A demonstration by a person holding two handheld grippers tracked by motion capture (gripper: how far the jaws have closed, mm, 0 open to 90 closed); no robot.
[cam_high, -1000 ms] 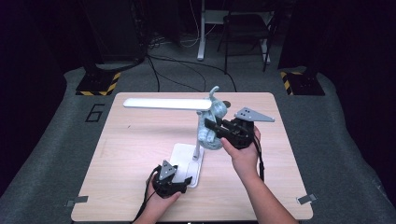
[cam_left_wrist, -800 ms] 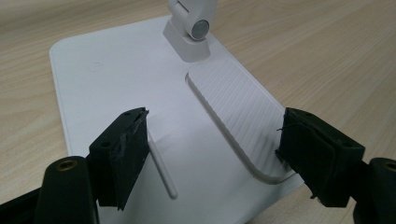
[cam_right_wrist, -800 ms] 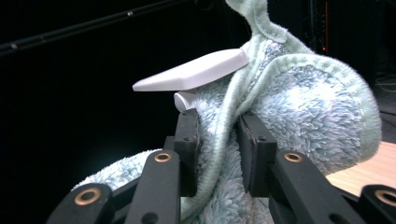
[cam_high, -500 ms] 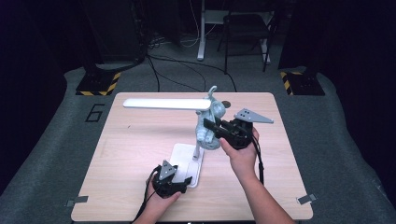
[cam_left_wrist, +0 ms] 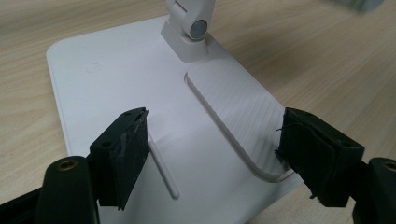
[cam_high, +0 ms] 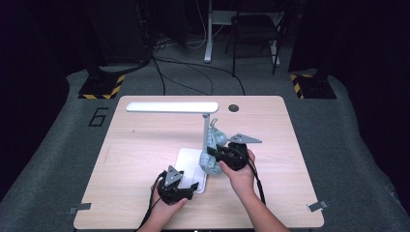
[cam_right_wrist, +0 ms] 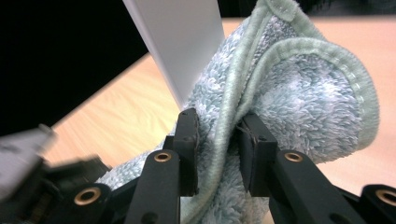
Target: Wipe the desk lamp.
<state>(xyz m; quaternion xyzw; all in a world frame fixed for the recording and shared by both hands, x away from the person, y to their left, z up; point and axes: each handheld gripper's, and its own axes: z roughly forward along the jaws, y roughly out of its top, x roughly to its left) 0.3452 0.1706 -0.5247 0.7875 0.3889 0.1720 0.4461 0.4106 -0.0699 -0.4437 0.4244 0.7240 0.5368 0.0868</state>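
A white desk lamp stands on the wooden table, with its flat base (cam_high: 187, 159), thin upright (cam_high: 206, 130) and long head (cam_high: 171, 107) reaching left. My right gripper (cam_high: 212, 154) is shut on a pale blue-green fluffy cloth (cam_high: 216, 139), which lies against the lower part of the upright just above the base. In the right gripper view the cloth (cam_right_wrist: 303, 98) bunches between the pads beside the white upright (cam_right_wrist: 182, 42). My left gripper (cam_high: 191, 186) is open at the base's near corner. Its wide jaws straddle the ribbed part of the base (cam_left_wrist: 233, 102).
A dark round hole (cam_high: 233, 108) sits in the table near its far edge. The lamp head overhangs the table's left half. Beyond the table are a chair (cam_high: 254, 29), floor cables and yellow-black stands (cam_high: 101, 87). Tape tabs mark the near corners.
My right gripper has slid down along the lamp's upright with the cloth, from near the head's joint to just above the base. The left gripper has stayed put.
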